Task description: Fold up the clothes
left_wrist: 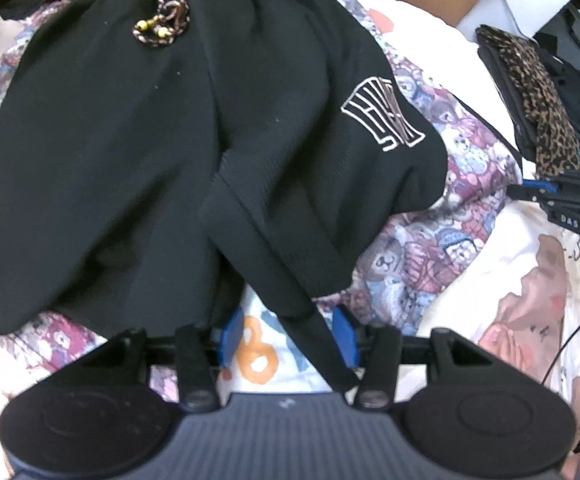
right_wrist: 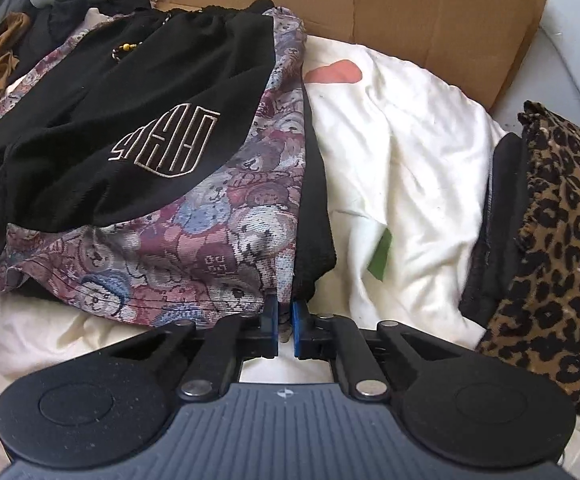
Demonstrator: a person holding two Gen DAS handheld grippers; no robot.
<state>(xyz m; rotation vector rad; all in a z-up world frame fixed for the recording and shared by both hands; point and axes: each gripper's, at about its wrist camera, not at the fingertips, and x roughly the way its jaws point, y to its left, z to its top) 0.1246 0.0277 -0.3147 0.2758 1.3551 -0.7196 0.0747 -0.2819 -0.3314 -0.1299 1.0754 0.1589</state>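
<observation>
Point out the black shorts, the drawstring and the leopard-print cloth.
black shorts (left_wrist: 102, 152), left wrist view, on the broad left leg panel.
drawstring (left_wrist: 166, 20), left wrist view, on the knot below the waistband.
leopard-print cloth (right_wrist: 561, 240), right wrist view, on the middle of the spotted fabric.

We see bright, soft daylight in both views. The white blanket (right_wrist: 401, 168) shines almost too bright. The black shorts (left_wrist: 130, 160) look dark and a bit blurry. Edges bend and curve.

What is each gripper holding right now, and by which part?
Left gripper is open, with a black strap of the shorts between its fingers, ungripped. Right gripper looks shut on the bear-print garment's near edge.
</observation>
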